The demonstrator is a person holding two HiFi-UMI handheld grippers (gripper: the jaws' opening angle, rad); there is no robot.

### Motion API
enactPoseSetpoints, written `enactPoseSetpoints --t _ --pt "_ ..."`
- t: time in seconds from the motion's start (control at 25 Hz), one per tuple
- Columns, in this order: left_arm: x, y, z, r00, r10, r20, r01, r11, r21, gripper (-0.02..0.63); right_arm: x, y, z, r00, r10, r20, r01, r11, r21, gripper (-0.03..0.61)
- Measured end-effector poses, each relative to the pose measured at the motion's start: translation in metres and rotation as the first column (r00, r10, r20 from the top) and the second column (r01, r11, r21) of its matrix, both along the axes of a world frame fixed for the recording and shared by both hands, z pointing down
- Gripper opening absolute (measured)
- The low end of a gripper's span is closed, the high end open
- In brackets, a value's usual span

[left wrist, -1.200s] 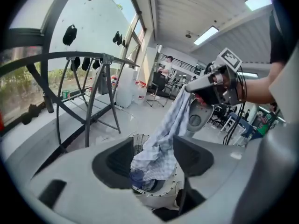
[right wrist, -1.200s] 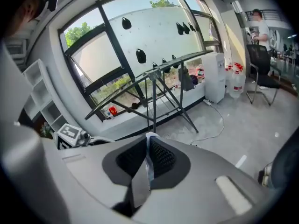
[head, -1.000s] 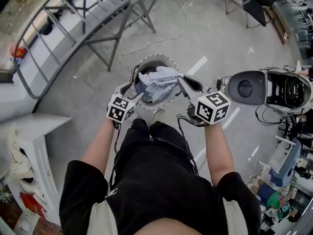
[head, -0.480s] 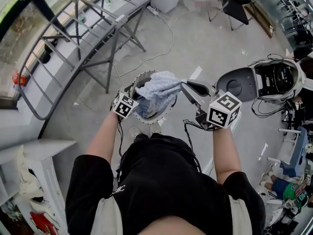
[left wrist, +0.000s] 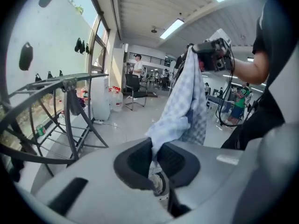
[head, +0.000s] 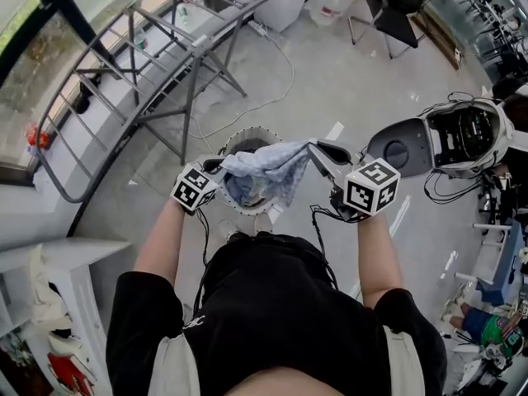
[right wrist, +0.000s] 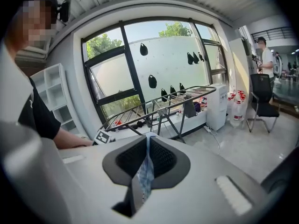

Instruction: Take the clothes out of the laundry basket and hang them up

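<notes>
A light blue checked cloth [head: 266, 172] hangs stretched between both grippers above the round laundry basket [head: 245, 136] on the floor. My left gripper [head: 218, 170] is shut on one edge of it; in the left gripper view the cloth [left wrist: 183, 107] rises out of the pinched jaws [left wrist: 153, 154] toward the right gripper [left wrist: 212, 56]. My right gripper [head: 318, 150] is shut on the opposite edge, with a thin strip of cloth [right wrist: 145, 172] squeezed between its jaws [right wrist: 145, 143]. More laundry lies inside the basket, mostly hidden by the cloth.
A grey metal drying rack [head: 148, 73] stands at the far left by the window, with dark items hanging on it [right wrist: 189, 108]. A white cable [head: 276, 89] runs over the floor. A grey and white machine [head: 458, 139] sits to the right, a white shelf [head: 49, 262] at the near left.
The left gripper's jaws have closed on the cloth's edge and pulled out to the left. The cloth is now spread between the two grippers, higher above the basket.
</notes>
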State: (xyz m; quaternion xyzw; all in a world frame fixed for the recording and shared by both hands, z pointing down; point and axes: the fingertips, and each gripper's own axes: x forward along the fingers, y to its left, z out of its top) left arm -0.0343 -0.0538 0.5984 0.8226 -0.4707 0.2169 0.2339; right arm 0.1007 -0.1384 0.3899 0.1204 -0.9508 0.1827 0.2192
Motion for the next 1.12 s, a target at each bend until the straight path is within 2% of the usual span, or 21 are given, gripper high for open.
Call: enactPoseSetpoints --t 0.2,0.4,0.56,0.8,1.12 --pt "-0.028 0.005 -0.067 0.994 -0.107 0.013 0.104 0.984 0.146 0.011 0.002 0.0 0.012 1.0 -0.012 -0.023 0.012 1.0 0.017 0.034" --pt "-0.054 0.019 -0.141 0.982 -0.19 -0.015 0.186 0.941 0.282 0.011 -0.004 -0.002 0.016 0.999 -0.029 -0.019 0.03 0.999 0.029 0.034" --pt "-0.079 0.032 -0.204 0.959 -0.268 0.093 0.213 0.896 0.389 0.011 -0.018 -0.004 0.013 0.998 -0.066 0.018 0.065 0.997 0.032 0.034" --pt "-0.111 0.067 -0.28 0.869 -0.422 0.257 0.26 0.833 0.487 0.012 -0.041 0.001 0.001 0.987 -0.161 0.019 0.158 0.982 0.104 0.034" --pt "-0.137 0.149 -0.311 0.731 -0.599 0.327 0.392 0.76 0.518 0.012 -0.086 0.043 -0.023 0.931 -0.364 0.029 0.353 0.918 0.184 0.034"
